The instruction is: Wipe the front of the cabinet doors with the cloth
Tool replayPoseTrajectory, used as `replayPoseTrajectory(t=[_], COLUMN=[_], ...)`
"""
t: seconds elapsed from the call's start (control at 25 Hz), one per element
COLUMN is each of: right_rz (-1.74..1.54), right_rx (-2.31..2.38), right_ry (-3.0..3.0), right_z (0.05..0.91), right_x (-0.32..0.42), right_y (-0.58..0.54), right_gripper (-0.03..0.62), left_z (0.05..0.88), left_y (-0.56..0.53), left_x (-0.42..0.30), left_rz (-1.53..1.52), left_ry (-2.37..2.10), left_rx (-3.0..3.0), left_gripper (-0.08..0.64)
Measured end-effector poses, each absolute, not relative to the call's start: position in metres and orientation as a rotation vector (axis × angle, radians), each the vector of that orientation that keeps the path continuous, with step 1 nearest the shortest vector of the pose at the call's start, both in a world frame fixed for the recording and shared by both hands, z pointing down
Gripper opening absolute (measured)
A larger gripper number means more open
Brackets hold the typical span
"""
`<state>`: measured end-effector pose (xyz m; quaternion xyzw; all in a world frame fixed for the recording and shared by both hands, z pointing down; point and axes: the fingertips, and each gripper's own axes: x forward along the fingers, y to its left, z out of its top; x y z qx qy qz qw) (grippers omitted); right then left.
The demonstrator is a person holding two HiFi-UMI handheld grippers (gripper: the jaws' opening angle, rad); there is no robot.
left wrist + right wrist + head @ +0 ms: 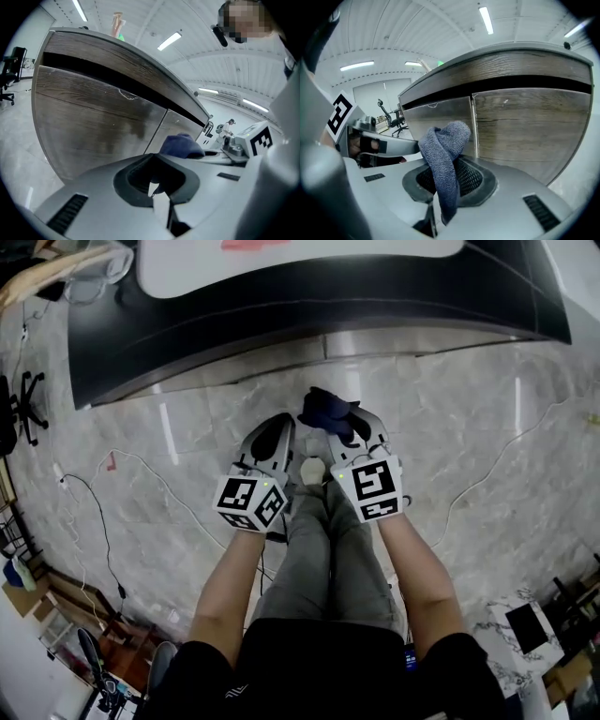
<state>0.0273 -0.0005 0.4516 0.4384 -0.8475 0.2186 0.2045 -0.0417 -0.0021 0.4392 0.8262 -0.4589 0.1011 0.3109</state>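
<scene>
Right tongs are clenched on the blue-grey cloth. One end of it is pinched between the jaws, and the rest bunches up in a lump above and ahead of the tips. Left tongs are closed, jaws together with nothing between them. They sit just beside the right tongs, both pointing at the cabinet doors. The doors are wood-grain with a dark gap running above them. The seam between the two doors lines up straight ahead of the cloth in the right gripper view. From the head view the cloth sits at the front of the right tongs, short of the cabinet and not touching it. The left tongs are level with them over the marble floor.
</scene>
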Motion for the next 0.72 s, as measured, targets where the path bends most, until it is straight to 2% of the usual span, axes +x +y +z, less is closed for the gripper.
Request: replayPoseTrajectory(t=[0.72], right_rz=[0.473], right_rx=[1.328], right_ry=[-2.412], right_z=[0.408], right_x=[0.015], right_y=[-0.054], right_gripper=[0.071], left_z=[0.421], left_y=[-0.028], left_x=[-0.064], left_rz=[0.212], left_ry=[-1.219], left_rx=[2.286], left_gripper=[0.009])
